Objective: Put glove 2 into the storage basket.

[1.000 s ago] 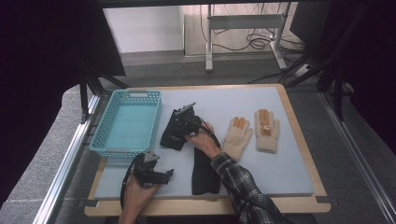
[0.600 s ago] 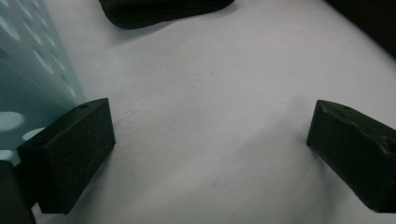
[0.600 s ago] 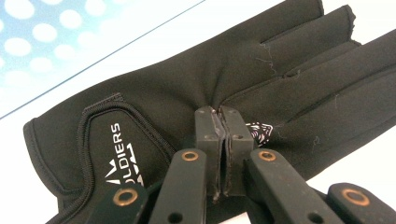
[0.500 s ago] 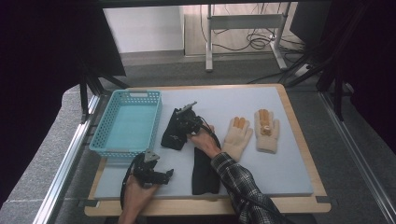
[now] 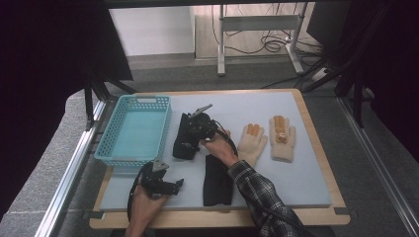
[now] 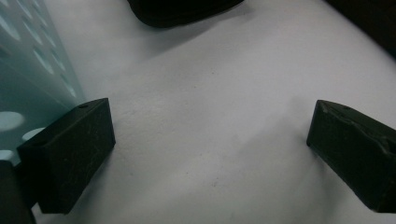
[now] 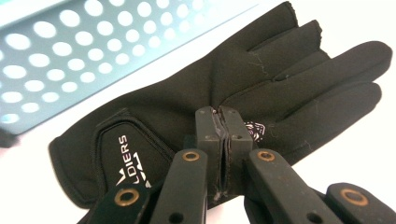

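A black glove point(image 5: 184, 138) point(image 7: 280, 74) lies palm up beside the basket, with white lettering on its cuff. My right gripper point(image 5: 194, 131) point(image 7: 219, 122) is shut on a pinch of its palm fabric, jaws pressed together. A second black glove point(image 5: 217, 180) lies flat nearer the front edge, beside the person's right forearm. Two cream knitted gloves point(image 5: 252, 140) point(image 5: 282, 138) rest to the right. My left gripper point(image 5: 163, 183) point(image 6: 210, 126) hovers low over the bare mat near the front left, its jaws wide open with nothing between them.
A turquoise perforated basket point(image 5: 133, 106) point(image 7: 56, 51) stands at the left of the pale blue mat point(image 5: 306, 177), close to the held glove. Its wall point(image 6: 28, 84) sits just left of my left gripper. A wooden rim point(image 5: 341, 207) edges the board.
The right gripper has risen slightly with the black glove's fabric pinched in it. The left gripper has stayed where it was.
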